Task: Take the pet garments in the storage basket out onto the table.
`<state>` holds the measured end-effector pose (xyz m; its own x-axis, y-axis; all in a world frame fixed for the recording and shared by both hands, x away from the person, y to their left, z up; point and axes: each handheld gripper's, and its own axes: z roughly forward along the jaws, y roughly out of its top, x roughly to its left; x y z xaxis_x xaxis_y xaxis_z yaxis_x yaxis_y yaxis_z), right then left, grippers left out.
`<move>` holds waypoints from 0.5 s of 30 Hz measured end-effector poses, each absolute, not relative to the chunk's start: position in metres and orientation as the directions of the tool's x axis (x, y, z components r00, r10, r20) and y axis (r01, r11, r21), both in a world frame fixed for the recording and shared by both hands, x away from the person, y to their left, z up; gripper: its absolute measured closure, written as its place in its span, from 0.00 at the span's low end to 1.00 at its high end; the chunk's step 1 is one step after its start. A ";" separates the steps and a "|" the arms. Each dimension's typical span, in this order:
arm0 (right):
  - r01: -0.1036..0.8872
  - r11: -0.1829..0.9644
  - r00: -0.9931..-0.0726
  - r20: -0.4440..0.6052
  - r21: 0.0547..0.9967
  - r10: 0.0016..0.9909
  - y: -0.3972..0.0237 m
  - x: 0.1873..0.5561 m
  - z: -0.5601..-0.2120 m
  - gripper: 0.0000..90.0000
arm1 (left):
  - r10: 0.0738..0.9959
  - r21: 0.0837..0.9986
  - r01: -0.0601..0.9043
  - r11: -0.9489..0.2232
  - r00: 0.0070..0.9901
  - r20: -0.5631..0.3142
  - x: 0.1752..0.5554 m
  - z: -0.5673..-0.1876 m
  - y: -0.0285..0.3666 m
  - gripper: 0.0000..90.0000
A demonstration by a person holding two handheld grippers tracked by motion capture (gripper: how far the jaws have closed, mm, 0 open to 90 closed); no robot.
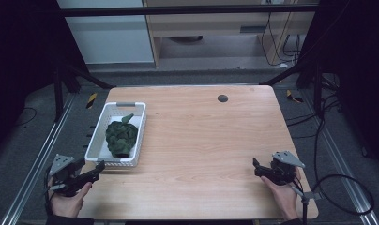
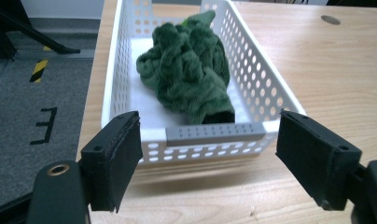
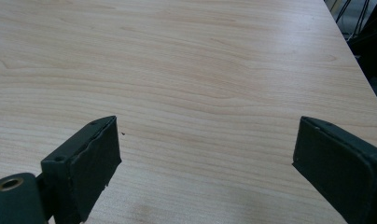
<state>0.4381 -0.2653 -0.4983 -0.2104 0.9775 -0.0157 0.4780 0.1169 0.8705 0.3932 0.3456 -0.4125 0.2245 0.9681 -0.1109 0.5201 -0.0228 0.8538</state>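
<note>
Nearest the camera, left gripper (image 1: 79, 176) sits at the tabletop's (image 1: 206, 136) near-left corner, fingers (image 2: 114, 158) wide and empty, aimed at the one white basket (image 1: 94, 140) just ahead, probably lining up for a grab. One green fuzzy cloth (image 1: 121, 137) lies bunched inside it. Over right, right gripper (image 1: 267, 171) waits above bare wood, fingers (image 3: 86, 168) wide too, holding nothing. Two grippers total.

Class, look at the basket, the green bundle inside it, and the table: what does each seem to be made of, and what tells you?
Basket: probably white plastic, with smooth, evenly perforated walls.
Green bundle: a soft plush or fleece fabric, judging by its fuzzy pile and crumpled folds.
Table: wood or a wood-look laminate, with a light grain pattern and a slight sheen.
</note>
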 end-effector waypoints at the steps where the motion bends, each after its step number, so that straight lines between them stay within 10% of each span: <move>1: 0.479 0.118 -0.211 -0.016 0.870 0.977 -0.265 0.438 -0.498 0.08 | 0.968 0.855 0.519 -0.027 0.228 -0.108 0.395 -0.409 0.346 0.24; 15: 0.482 0.121 -0.211 -0.019 0.868 0.977 -0.265 0.437 -0.499 0.08 | 0.962 0.851 0.520 -0.078 0.262 -0.072 0.419 -0.381 0.340 0.23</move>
<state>0.4372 -0.2647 -0.4988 -0.2110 0.9773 -0.0192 0.4822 0.1211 0.8677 0.4187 0.3404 -0.3805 0.2620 0.9624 -0.0721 0.5202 -0.0779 0.8505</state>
